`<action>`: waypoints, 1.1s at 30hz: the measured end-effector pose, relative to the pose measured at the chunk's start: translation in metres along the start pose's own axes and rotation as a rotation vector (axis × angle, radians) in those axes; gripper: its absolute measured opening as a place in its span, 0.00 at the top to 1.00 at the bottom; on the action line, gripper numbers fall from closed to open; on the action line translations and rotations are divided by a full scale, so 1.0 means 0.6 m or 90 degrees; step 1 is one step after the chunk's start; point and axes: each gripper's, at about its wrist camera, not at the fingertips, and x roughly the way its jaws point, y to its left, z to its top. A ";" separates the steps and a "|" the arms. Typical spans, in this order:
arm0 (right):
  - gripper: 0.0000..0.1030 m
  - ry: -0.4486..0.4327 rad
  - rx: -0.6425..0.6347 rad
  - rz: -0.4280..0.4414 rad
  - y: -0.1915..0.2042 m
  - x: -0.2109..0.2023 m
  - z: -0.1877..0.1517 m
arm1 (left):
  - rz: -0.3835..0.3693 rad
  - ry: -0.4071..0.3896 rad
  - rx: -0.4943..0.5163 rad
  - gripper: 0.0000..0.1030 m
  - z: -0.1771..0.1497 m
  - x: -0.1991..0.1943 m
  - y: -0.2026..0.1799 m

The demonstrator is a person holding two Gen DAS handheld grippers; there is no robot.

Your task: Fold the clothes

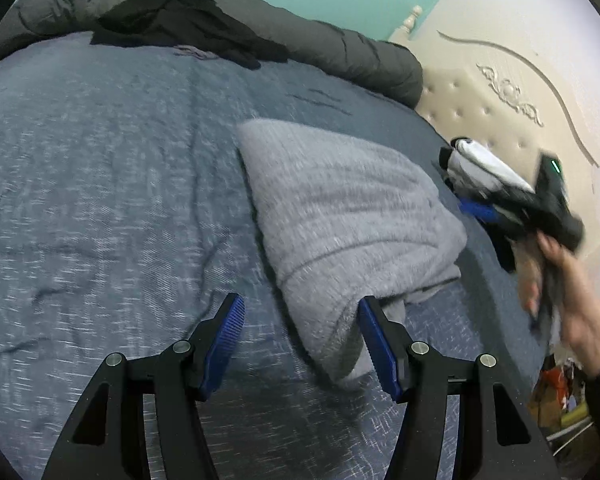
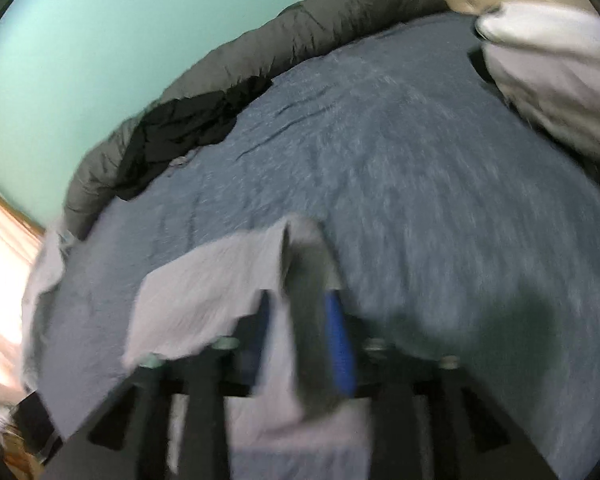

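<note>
Grey fleece garment (image 1: 352, 216) lies in a folded heap on the blue-grey bedspread (image 1: 100, 184), right of centre, its near end reaching between the left gripper's fingers. Left gripper (image 1: 302, 344): jaws spread wide, blue pads apart; right pad touches or sits just beside the garment's near edge, nothing pinched.

Right gripper (image 2: 300, 340), own view, heavily blurred: jaws close together on a light grey cloth (image 2: 204, 288), which drapes over the left finger and hangs down between the fingers. Whether this cloth is part of the fleece garment, cannot tell.

In left view, right gripper (image 1: 454, 184) seen at far right near the cream tufted headboard (image 1: 500, 92), held by a hand (image 1: 572, 292).

Far side: dark grey rolled duvet (image 1: 340, 48) along the bed edge, black clothing (image 1: 188, 28) lying on it. Teal wall (image 2: 80, 60) behind.
</note>
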 end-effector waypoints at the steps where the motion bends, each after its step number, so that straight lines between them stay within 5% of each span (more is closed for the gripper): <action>1: 0.60 -0.001 0.011 0.011 0.003 -0.012 -0.017 | 0.002 -0.006 -0.005 0.39 0.002 -0.009 0.005; 3: 0.60 -0.004 0.032 0.033 0.010 -0.036 -0.051 | 0.005 -0.018 -0.015 0.39 0.005 -0.026 0.016; 6: 0.40 0.030 0.048 0.069 0.037 -0.031 -0.096 | 0.013 -0.037 -0.032 0.39 0.004 -0.056 0.037; 15: 0.19 0.100 0.023 0.102 0.129 0.045 -0.168 | 0.034 -0.062 -0.063 0.39 -0.020 -0.126 0.090; 20: 0.18 0.090 0.058 0.145 0.146 0.075 -0.171 | 0.037 -0.065 -0.066 0.39 -0.026 -0.144 0.106; 31: 0.17 0.099 0.129 0.134 0.149 0.143 -0.174 | 0.037 -0.066 -0.079 0.39 -0.027 -0.154 0.124; 33: 0.25 0.097 0.132 0.145 0.148 0.147 -0.174 | 0.038 -0.067 -0.080 0.39 -0.027 -0.153 0.123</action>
